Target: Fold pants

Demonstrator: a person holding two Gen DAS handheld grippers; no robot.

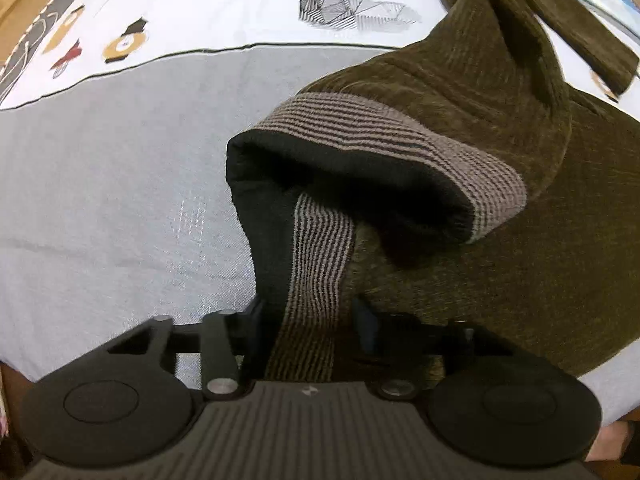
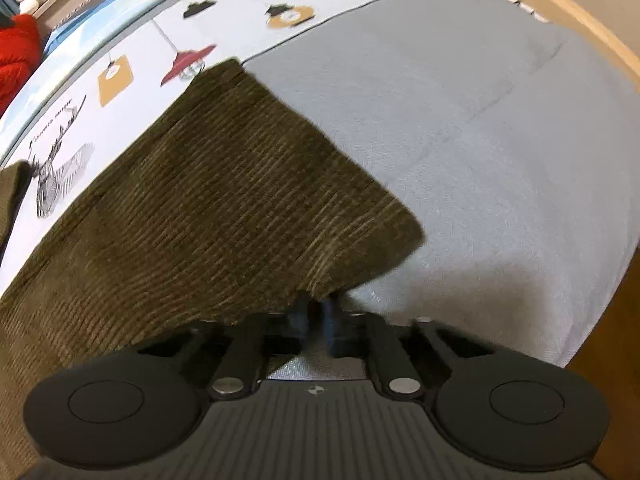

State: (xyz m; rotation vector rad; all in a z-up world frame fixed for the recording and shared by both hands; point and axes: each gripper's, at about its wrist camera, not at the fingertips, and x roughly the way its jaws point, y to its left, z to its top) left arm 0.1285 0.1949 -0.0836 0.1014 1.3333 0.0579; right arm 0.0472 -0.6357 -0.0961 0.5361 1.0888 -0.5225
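Both tools point steeply down at the bed. The left tool [image 1: 308, 316] has the striped waistband [image 1: 316, 280] of the olive corduroy pants [image 1: 480, 128] between its part-open jaws, with the band filling most of the gap; whether the pads press on it cannot be told. The waist opening gapes toward 12 o'clock of that tool, showing the black lining [image 1: 360, 184].

The right tool [image 2: 318, 312] has its jaws narrowed together, pinching the near corner of the corduroy leg panel, which runs away toward 10 o'clock.

The pants lie on the grey bedsheet [image 2: 500, 140]. In the left view, bare sheet stretches from 9 to 11 o'clock; in the right view, it is open from 12 to 3 o'clock, bounded by a wooden bed edge [image 2: 568, 12].

Only the left view shows the waistband and a twisted leg [image 1: 560, 12] at 1 o'clock. Only the right view shows the flat hem corner and a red item [image 2: 18, 48] at 10 o'clock.
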